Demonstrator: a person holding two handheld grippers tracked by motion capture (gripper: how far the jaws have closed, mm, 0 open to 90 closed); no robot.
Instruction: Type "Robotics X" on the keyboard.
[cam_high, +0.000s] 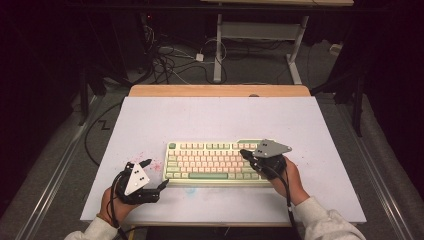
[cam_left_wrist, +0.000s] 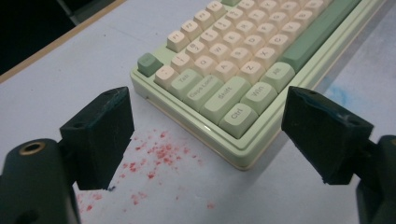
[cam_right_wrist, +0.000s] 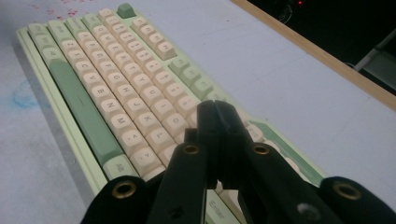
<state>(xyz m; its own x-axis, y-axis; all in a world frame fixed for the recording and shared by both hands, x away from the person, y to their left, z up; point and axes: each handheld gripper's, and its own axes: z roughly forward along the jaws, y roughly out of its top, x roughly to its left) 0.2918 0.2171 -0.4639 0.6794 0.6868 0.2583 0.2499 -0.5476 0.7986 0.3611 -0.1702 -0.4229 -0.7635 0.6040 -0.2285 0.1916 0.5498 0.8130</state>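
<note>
A pale green keyboard (cam_high: 215, 162) (cam_left_wrist: 233, 51) (cam_right_wrist: 116, 93) with cream keys lies flat on the white table top (cam_high: 210, 120), near its front middle. My left gripper (cam_high: 156, 173) (cam_left_wrist: 210, 135) is open, its jaws wide apart. It sits low by the keyboard's front left corner, with the Ctrl key just ahead between the jaws and nothing held. My right gripper (cam_high: 243, 152) (cam_right_wrist: 215, 109) is shut, jaws pressed together with nothing between them. Its tip is over the keys at the keyboard's right end. Whether it touches a key I cannot tell.
Red specks (cam_high: 155, 165) (cam_left_wrist: 159, 154) stain the table left of the keyboard. A faint blue smudge (cam_high: 190, 190) (cam_right_wrist: 23, 98) lies in front of it. The table's far edge is a wooden strip (cam_high: 220, 91). Beyond it are floor cables (cam_high: 170, 60) and desk legs (cam_high: 218, 50).
</note>
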